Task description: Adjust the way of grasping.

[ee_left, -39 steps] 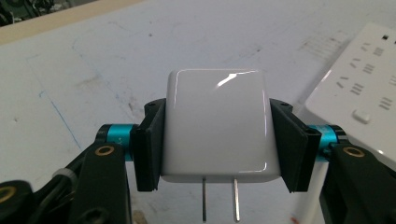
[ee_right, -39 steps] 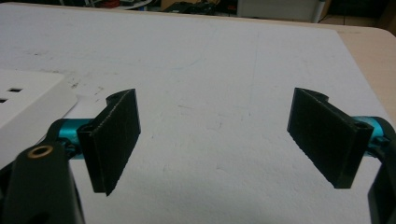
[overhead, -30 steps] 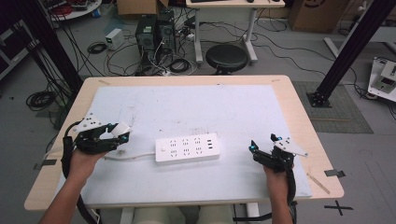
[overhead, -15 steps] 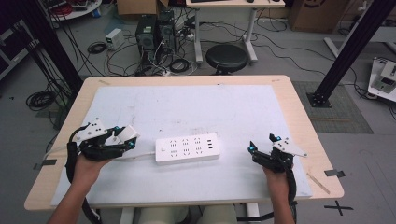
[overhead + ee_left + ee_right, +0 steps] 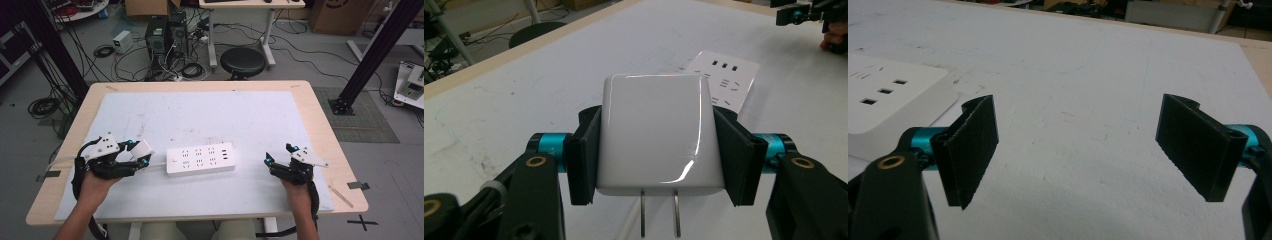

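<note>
Cable-strewn lab, white-matted worktop (image 5: pixel 210 115) | glossy white plug adapter (image 5: pixel 655 134), judged light, rigid, slippery, is clamped by its flat sides in left gripper (image 5: pixel 141 156), just left of power strip (image 5: pixel 201 160) | right gripper (image 5: pixel 278 154) held with fingers apart, empty.

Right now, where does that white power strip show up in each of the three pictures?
High view: the power strip lies at table centre, between the grippers.
Left gripper view: its far end peeks out behind the held white charger.
Right gripper view: its corner sits at the left edge.
Shared landmark: its row of three small slots.
</note>
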### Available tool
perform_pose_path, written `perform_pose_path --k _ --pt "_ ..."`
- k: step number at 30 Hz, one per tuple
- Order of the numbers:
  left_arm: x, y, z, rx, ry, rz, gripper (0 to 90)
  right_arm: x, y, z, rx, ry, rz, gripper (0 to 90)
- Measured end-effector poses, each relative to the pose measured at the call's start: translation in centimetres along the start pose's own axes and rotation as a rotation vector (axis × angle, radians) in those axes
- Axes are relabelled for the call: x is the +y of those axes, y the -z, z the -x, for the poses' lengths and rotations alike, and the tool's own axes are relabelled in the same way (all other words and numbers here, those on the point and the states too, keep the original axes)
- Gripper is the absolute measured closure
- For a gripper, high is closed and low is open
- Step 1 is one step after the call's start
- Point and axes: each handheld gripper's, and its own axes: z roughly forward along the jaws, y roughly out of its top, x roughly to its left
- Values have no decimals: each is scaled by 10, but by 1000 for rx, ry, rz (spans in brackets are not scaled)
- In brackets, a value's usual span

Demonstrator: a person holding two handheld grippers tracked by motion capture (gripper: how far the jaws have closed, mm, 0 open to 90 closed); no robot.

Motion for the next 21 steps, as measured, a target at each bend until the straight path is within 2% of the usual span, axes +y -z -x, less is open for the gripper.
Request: perform_pose_path --k 5,6,8,13,15,21 --pt "3 -2 3 -10 -7 3 425 0 0 1 15 -5 0 176" --pt "5 -2 4 -13 -15 3 425 0 1 1 23 -19 -4 176" --pt "7 -3 8 -24 -24 6 425 1 2 0 65 -61 -18 177" --pt "13 -7 16 -49 -61 -5 424 11 7 -6 143 -82 -18 176" --pt "13 -8 18 -53 -71 -10 425 15 8 -8 157 -80 -11 176" --pt "19 -13 31 -97 -119 -25 424 44 10 -29 290 -33 -39 177"
